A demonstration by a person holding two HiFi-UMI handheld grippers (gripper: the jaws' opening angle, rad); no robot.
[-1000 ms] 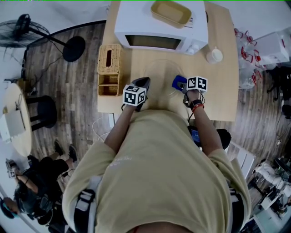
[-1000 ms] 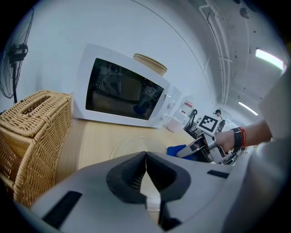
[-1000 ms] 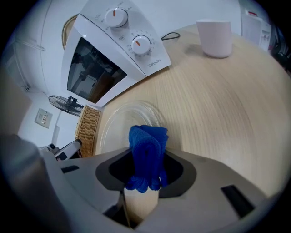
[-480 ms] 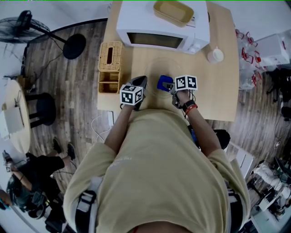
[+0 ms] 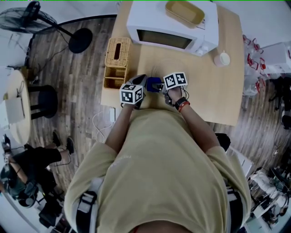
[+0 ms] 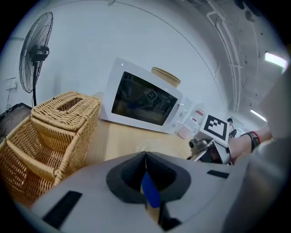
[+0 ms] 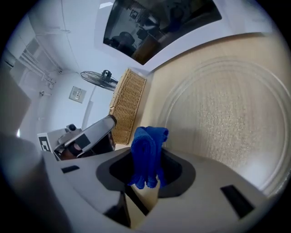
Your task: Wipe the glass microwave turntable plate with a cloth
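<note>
Blue cloth [image 7: 148,152] is bunched up tight in the right gripper [image 7: 145,170], jaws clamped on it from both sides, folds sticking out past the tips. And there's the plate [image 7: 227,113], clear glass with ringed ridges, lying flat on the wooden table [image 5: 213,91] right in front of the microwave [image 5: 173,32]. The cloth is down at the plate's near-left edge. Whether it actually presses on the glass, I can't tell from here.

Over to the left gripper [image 6: 145,159]: jaws drawn together, tips meeting in a thin line. A narrow blue sliver shows low in the gap, and I can't make out what that is. It sits just beside the right gripper, tips nearly together at the plate's left side, seen from the head view.

Wicker basket [image 6: 50,136] stands to the left on the table, near the left gripper. A yellow dish [image 5: 184,12] rests on top of the microwave, and a white cup [image 5: 223,58] sits off to the right of it, well apart from the plate. The microwave door is closed.
</note>
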